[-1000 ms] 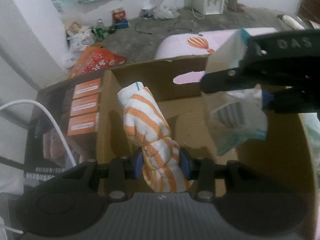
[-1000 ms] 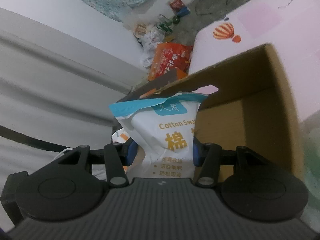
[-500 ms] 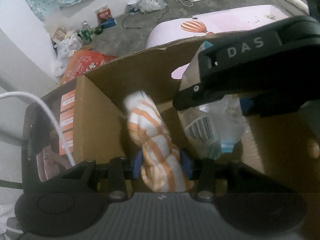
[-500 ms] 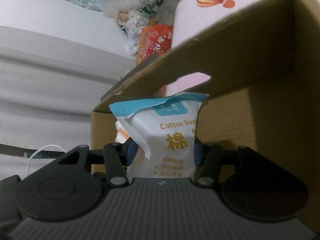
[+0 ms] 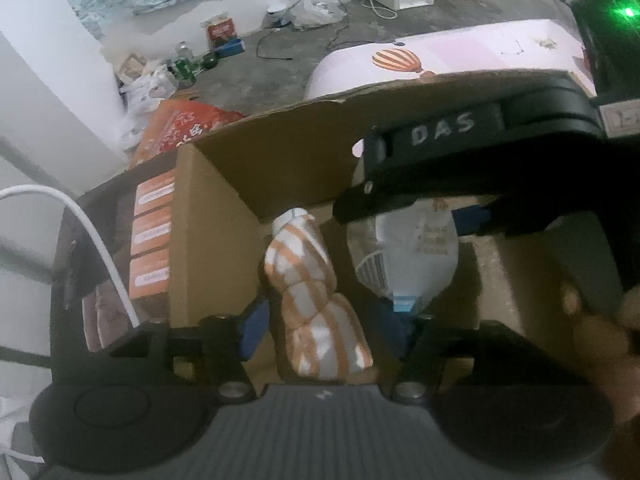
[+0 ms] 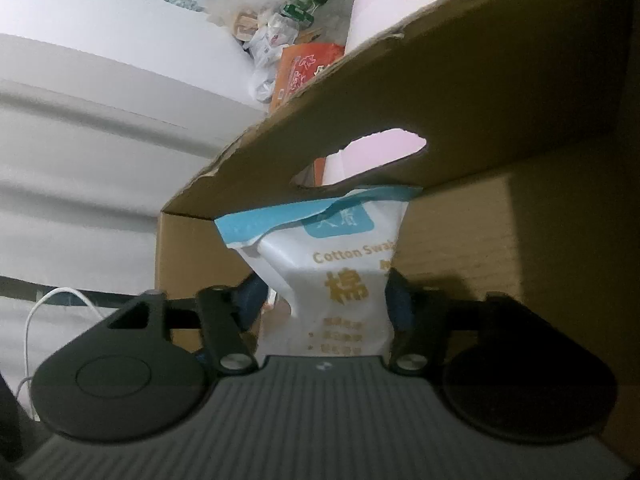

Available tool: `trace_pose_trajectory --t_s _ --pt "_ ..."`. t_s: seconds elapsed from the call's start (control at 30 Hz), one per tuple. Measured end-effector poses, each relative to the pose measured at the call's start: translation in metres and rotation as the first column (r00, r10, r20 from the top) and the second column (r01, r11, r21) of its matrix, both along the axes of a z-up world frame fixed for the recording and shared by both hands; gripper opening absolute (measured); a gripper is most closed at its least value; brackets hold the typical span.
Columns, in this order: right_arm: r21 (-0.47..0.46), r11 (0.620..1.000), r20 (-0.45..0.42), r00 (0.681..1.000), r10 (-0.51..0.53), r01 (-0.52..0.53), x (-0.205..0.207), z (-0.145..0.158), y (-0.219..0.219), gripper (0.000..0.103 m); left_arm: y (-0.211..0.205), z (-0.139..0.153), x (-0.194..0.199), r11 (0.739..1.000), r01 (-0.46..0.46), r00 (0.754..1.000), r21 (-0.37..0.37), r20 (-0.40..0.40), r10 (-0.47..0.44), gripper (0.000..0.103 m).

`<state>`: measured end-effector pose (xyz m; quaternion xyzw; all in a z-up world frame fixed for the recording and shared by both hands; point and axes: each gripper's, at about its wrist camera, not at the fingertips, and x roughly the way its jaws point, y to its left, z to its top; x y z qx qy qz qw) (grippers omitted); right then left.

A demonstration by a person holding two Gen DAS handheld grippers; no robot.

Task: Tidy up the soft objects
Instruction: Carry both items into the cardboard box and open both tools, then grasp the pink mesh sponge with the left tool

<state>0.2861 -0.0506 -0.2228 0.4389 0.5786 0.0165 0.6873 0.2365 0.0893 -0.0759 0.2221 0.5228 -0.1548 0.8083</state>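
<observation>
An orange-and-white striped towel (image 5: 316, 300) stands rolled inside the cardboard box (image 5: 216, 240), leaning toward its left wall. My left gripper (image 5: 324, 324) straddles the towel with its jaws opening, and the blue pads (image 5: 252, 328) stand slightly off the cloth. A white and blue cotton swab bag (image 6: 340, 280) sits between the fingers of my right gripper (image 6: 324, 296), also opening, with a gap at the left pad. The bag's top rests against the box wall (image 6: 480, 80) under the handle hole. In the left wrist view the same bag (image 5: 408, 256) stands right of the towel.
A pink table with a balloon print (image 5: 440, 56) lies behind the box. A dark carton with orange labels (image 5: 152, 232) and a white cable (image 5: 100, 240) are at the left. Bags and bottles (image 5: 176, 72) litter the floor. A hand (image 5: 600, 320) holds the right gripper.
Both grippers sank deeper into the box, the right one more. Both pairs of jaws widened, so the pads have come off the towel and off the bag's left side.
</observation>
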Motion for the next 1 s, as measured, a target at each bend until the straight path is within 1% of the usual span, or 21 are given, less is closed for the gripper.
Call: trace_pose_trajectory --t_s 0.03,0.1,0.33,0.43,0.53,0.63,0.73,0.83,0.9,1.0 --pt "-0.002 1.000 0.007 1.000 0.002 -0.002 -0.001 0.003 -0.001 0.077 0.003 0.003 -0.002 1.000 -0.010 1.000 -0.009 -0.002 0.010 0.064" --pt "-0.016 1.000 0.025 1.000 0.007 -0.007 -0.003 0.011 -0.003 0.082 0.008 0.008 -0.004 0.999 -0.027 1.000 -0.024 -0.003 0.027 0.066" --pt "-0.027 0.999 0.053 0.998 -0.022 0.023 -0.009 0.032 -0.018 0.083 0.010 0.030 -0.015 0.995 -0.072 0.997 -0.065 0.002 0.072 0.068" --pt "-0.011 0.999 0.080 0.996 -0.042 0.043 -0.023 0.054 -0.027 0.083 0.006 0.043 -0.023 0.991 -0.095 0.995 -0.093 0.001 0.095 0.069" --pt "0.029 0.996 0.114 0.990 -0.084 0.081 -0.033 0.081 -0.040 0.083 0.000 0.061 -0.037 0.981 -0.123 0.992 -0.152 -0.007 0.123 0.073" --pt "0.080 0.988 0.154 0.978 -0.143 0.132 -0.055 0.110 -0.059 0.083 -0.014 0.078 -0.056 0.972 -0.127 0.992 -0.200 -0.013 0.127 0.075" --pt "0.123 0.973 0.188 0.958 -0.218 0.197 -0.093 0.141 -0.092 0.083 -0.038 0.092 -0.077 0.967 -0.112 0.994 -0.228 -0.034 0.107 0.076" --pt "0.143 0.956 0.194 0.939 -0.283 0.258 -0.137 0.159 -0.130 0.083 -0.071 0.101 -0.101 0.963 -0.078 0.996 -0.257 -0.058 0.066 0.076" --pt "0.141 0.942 0.175 0.929 -0.327 0.305 -0.171 0.169 -0.162 0.083 -0.097 0.104 -0.117 0.960 -0.058 0.997 -0.273 -0.070 0.040 0.077" --pt "0.091 0.929 0.152 0.917 -0.370 0.360 -0.219 0.187 -0.207 0.083 -0.146 0.100 -0.141 0.956 -0.012 0.995 -0.295 -0.094 -0.017 0.077"
